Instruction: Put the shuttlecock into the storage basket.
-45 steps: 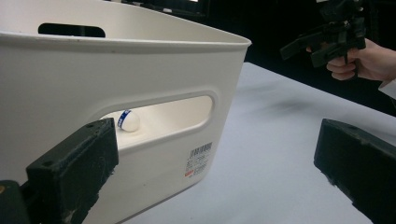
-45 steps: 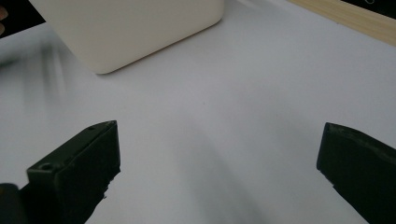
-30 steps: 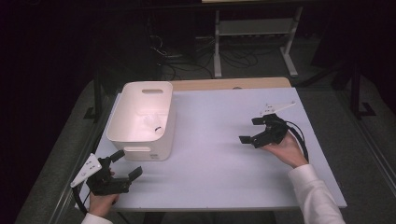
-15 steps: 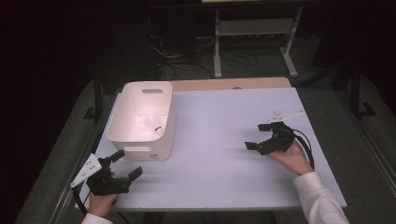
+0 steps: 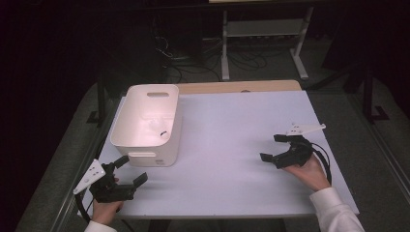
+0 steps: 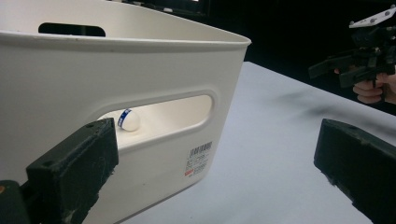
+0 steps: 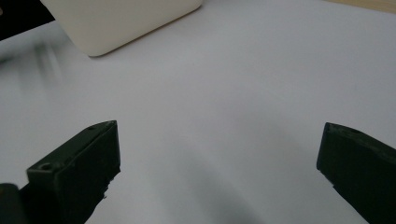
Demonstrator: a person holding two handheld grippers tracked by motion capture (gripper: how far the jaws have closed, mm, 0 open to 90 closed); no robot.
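The high view looks forward and down over the whole white table (image 5: 227,145). Both gripper views sit low, sharing the white bin (image 5: 147,125): left close against it, right farther off.

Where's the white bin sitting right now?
In the high view the white bin stands at the table's far left, just beyond the left gripper.

Just ahead of your black left gripper (image 5: 130,170), the cream storage bin (image 6: 140,65) holds a white capsule (image 6: 127,120) with a blue band.
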